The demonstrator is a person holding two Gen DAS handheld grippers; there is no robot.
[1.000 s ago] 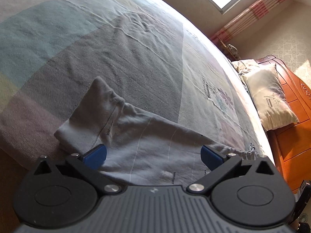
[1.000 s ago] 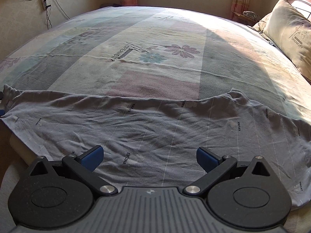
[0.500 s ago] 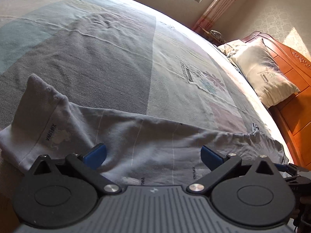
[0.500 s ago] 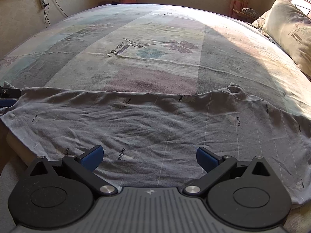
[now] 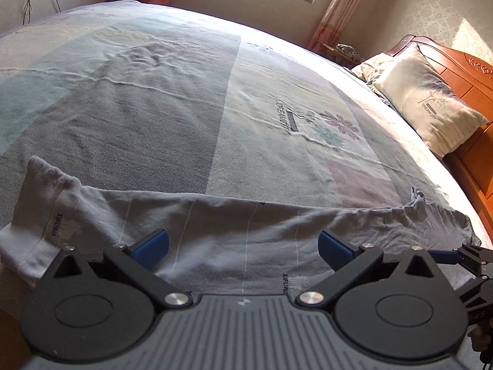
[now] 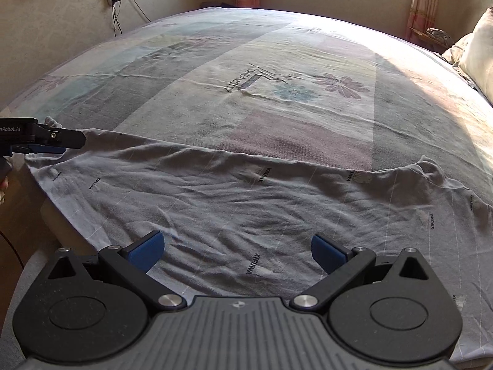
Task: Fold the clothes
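A grey garment (image 6: 246, 203) (printed here and there with small dark lettering) is lying spread across the near edge of the bed (image 6: 277, 71), its long side running left to right and its near part draping over the mattress edge. In the left wrist view the same cloth (image 5: 246, 234) is stretching from a pale cuffed end at the near left to a bunched end at the right.

The left hand-held gripper (image 5: 242, 243) is hovering just above the cloth with its blue fingers (image 5: 151, 243) spread wide, nothing between them. The right hand-held gripper (image 6: 235, 248) is likewise standing wide apart over the wrinkled middle of the garment, gripping nothing. From the right wrist view, the left one is showing at the far left edge, beside the garment's left end.

Beyond the garment, the patterned bedsheet is lying broad and bare toward the far side, with only shallow creases. A pillow (image 5: 428, 108) is resting at the right against the wooden headboard (image 5: 468, 74), well apart from the garment. Curtains (image 5: 342, 9) are hanging by the far window.
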